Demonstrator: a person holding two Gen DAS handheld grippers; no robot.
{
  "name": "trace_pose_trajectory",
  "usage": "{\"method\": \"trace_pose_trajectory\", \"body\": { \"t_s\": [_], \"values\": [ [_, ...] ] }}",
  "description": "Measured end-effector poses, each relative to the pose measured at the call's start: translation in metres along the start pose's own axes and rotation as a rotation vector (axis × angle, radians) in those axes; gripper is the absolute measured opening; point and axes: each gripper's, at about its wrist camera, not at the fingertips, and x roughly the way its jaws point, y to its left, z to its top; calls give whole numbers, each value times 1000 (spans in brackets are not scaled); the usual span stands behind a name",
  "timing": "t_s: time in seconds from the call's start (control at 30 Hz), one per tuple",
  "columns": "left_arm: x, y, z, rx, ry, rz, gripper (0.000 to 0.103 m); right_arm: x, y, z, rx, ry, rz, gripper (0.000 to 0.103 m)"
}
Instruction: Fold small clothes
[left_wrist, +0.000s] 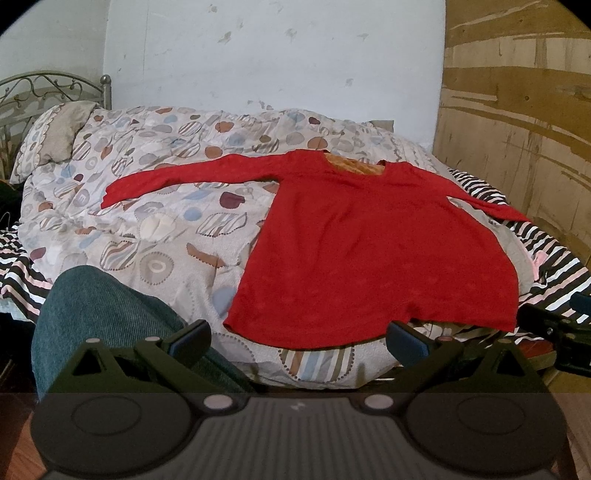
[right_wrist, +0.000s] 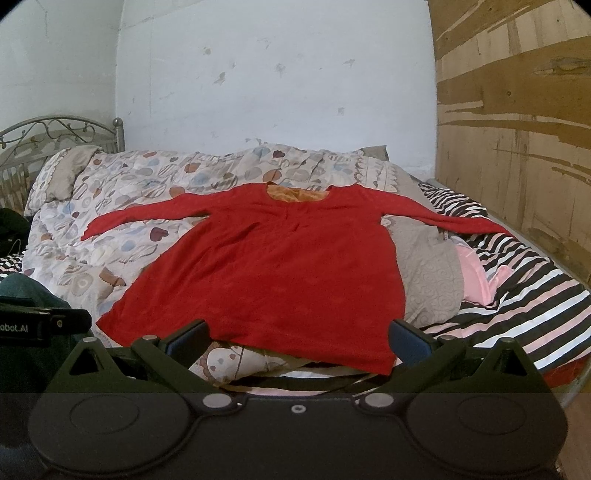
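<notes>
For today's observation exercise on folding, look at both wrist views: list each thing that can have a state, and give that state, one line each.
Red top: unfolded, lying flat on the quilt, both sleeves spread outward.
Left gripper: open, empty, near the top's hem.
Right gripper: open, empty, at the hem.
Patterned quilt: rumpled, spread under the top.
Striped sheet: wrinkled, partly covered.
Pillow: propped against the headboard.
</notes>
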Motion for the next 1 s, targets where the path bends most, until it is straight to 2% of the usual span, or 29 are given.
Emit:
{"method": "trace_pose_trajectory", "body": {
  "t_s": [1.0],
  "values": [
    [-2, 5, -5, -1, 6, 2, 103, 0, -1, 1, 6, 5, -2, 103]
  ]
}}
